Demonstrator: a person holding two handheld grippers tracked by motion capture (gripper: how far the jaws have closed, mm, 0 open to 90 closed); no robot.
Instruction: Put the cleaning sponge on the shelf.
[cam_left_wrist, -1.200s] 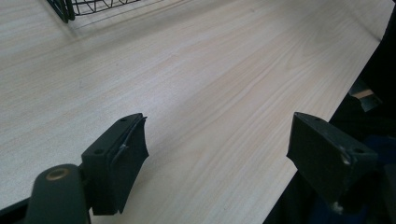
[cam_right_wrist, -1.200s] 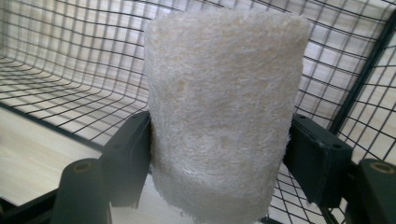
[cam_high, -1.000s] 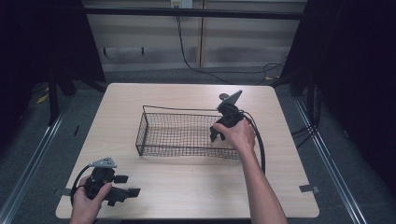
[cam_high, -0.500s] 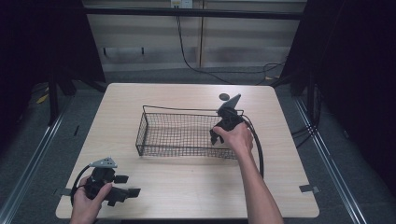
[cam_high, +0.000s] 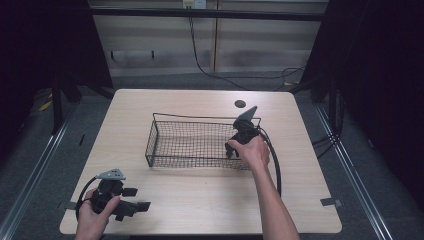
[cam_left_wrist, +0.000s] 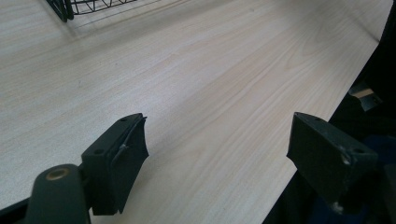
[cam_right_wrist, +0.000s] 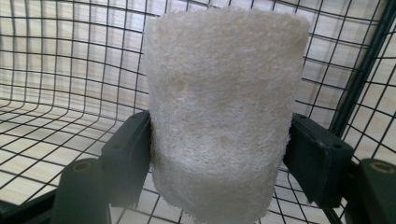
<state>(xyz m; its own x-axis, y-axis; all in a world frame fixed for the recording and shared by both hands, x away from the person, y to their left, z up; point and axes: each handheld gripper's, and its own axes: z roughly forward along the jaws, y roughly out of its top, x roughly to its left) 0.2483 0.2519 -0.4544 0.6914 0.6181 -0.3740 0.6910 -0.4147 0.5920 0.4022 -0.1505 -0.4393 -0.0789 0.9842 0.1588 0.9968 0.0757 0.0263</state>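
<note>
A cream-white, fuzzy-fibred loofah sponge (cam_right_wrist: 219, 116) sits between black tongs (cam_right_wrist: 219, 154). The wire basket (cam_high: 165, 145) is black, a square grid. The bench (cam_high: 200, 200) is pale wood with fine grain streaks.

Lower end of the pale fibrous roll (cam_right_wrist: 219, 112) between the jaws, cut off by the frame's bottom edge.

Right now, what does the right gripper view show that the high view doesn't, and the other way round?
Right gripper view: a pale fibrous loofah pad clamped between the right tongs. High view: the left tongs resting open near the table front corner, and a dark round spot behind the basket. Both: the black wire basket, with the right tongs dipped into its right end.
</note>
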